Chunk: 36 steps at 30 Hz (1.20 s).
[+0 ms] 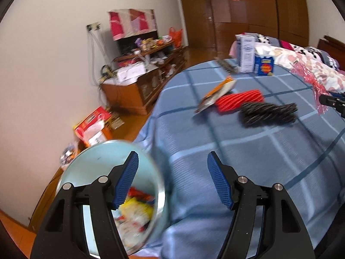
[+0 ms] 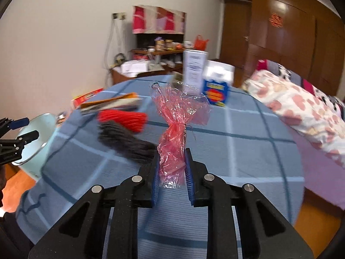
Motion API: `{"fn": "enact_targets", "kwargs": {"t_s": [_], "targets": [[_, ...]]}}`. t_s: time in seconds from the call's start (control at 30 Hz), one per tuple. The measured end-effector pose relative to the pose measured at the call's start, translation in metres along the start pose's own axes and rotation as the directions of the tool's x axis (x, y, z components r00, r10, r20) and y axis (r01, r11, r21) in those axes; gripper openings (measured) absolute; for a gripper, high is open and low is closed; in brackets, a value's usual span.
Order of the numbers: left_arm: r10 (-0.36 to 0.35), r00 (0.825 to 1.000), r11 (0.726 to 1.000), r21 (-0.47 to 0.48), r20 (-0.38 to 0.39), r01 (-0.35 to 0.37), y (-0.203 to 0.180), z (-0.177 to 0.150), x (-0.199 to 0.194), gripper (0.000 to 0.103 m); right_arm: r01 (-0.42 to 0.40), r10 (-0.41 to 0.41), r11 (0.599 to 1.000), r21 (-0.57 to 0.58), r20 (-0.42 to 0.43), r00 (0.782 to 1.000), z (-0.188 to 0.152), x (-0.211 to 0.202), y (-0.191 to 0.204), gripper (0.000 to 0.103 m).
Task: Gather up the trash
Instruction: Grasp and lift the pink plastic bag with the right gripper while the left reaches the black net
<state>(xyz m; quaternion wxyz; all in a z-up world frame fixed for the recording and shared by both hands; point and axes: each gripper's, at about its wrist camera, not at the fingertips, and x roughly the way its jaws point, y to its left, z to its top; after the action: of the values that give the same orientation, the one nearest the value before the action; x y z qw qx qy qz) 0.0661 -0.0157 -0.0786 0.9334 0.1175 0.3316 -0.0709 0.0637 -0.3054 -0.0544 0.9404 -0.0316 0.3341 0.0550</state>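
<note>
We have the red cellophane wrapper (image 2: 175, 138) pinched between the jaws of the right gripper (image 2: 172, 172), which are clenched on its twisted lower part while the crinkled top fans out ahead of them, clear of the cloth. Holding it by the narrow waist looks sensible to us: the film is light and springy, and a grip on the loose flare would likely slip.

Just ahead and to the left of those jaws lie a dark knitted piece (image 2: 127, 142), a red knitted piece (image 2: 123, 118) and a flat orange-edged packet (image 2: 110, 104), all resting on the blue checked table (image 2: 248, 151). Farther ahead stand a white carton (image 2: 194, 71) and a blue box (image 2: 216, 92); we cannot tell whether these count as trash.

The left gripper (image 1: 172, 181) hangs with its jaws released and nothing between them. Its left jaw overlaps the pale blue bin (image 1: 86, 164), which sits beside the table edge and already holds crumpled wrappers (image 1: 135, 211). We judge the bin sits there so trash can be dropped straight off the table side, and the wrapper's next stop is over that rim.
</note>
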Motion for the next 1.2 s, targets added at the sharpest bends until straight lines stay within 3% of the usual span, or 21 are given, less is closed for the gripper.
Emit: {"fn": "enact_targets", "kwargs": {"t_s": [0.3, 0.57, 0.6, 0.67, 0.7, 0.73, 0.8, 1.0, 1.2], "targets": [[-0.088, 0.996, 0.994, 0.059, 0.001, 0.088, -0.073, 0.041, 0.035, 0.065, 0.095, -0.093, 0.99, 0.103, -0.024, 0.995, -0.021, 0.002, -0.068, 0.022], [-0.127, 0.99, 0.987, 0.092, -0.062, 0.133, -0.113, 0.06, 0.07, 0.065, 0.078, -0.078, 0.99, 0.12, -0.008, 0.997, -0.028, -0.005, -0.085, 0.022], [-0.138, 0.987, 0.985, 0.09, -0.077, 0.145, -0.116, 0.062, 0.076, 0.063, 0.075, -0.075, 0.99, 0.119, -0.005, 0.997, -0.027, -0.006, -0.084, 0.022], [-0.173, 0.979, 0.979, 0.091, -0.111, 0.183, -0.12, 0.062, 0.082, 0.045, 0.067, -0.067, 0.991, 0.115, 0.0, 0.998, -0.027, -0.007, -0.081, 0.022], [-0.189, 0.974, 0.976, 0.089, -0.126, 0.201, -0.122, 0.061, 0.084, 0.036, 0.063, -0.064, 0.992, 0.112, 0.002, 0.998, -0.027, -0.007, -0.08, 0.022], [-0.2, 0.97, 0.972, 0.094, -0.138, 0.214, -0.124, 0.059, 0.086, 0.019, 0.06, -0.061, 0.992, 0.11, 0.003, 0.998, -0.027, -0.007, -0.079, 0.022], [-0.204, 0.968, 0.968, 0.118, -0.147, 0.222, -0.129, 0.057, 0.087, 0.002, 0.053, -0.054, 0.993, 0.11, 0.007, 0.999, -0.027, -0.007, -0.077, 0.022], [-0.196, 0.973, 0.968, 0.134, -0.123, 0.212, -0.126, 0.054, 0.077, 0.001, 0.044, -0.046, 0.993, 0.113, 0.012, 0.999, -0.027, -0.008, -0.073, 0.022], [-0.185, 0.98, 0.976, 0.106, -0.068, 0.191, -0.099, 0.049, 0.043, 0.001, 0.024, -0.027, 0.994, 0.102, 0.029, 0.999, -0.025, -0.013, -0.064, 0.022]]}}
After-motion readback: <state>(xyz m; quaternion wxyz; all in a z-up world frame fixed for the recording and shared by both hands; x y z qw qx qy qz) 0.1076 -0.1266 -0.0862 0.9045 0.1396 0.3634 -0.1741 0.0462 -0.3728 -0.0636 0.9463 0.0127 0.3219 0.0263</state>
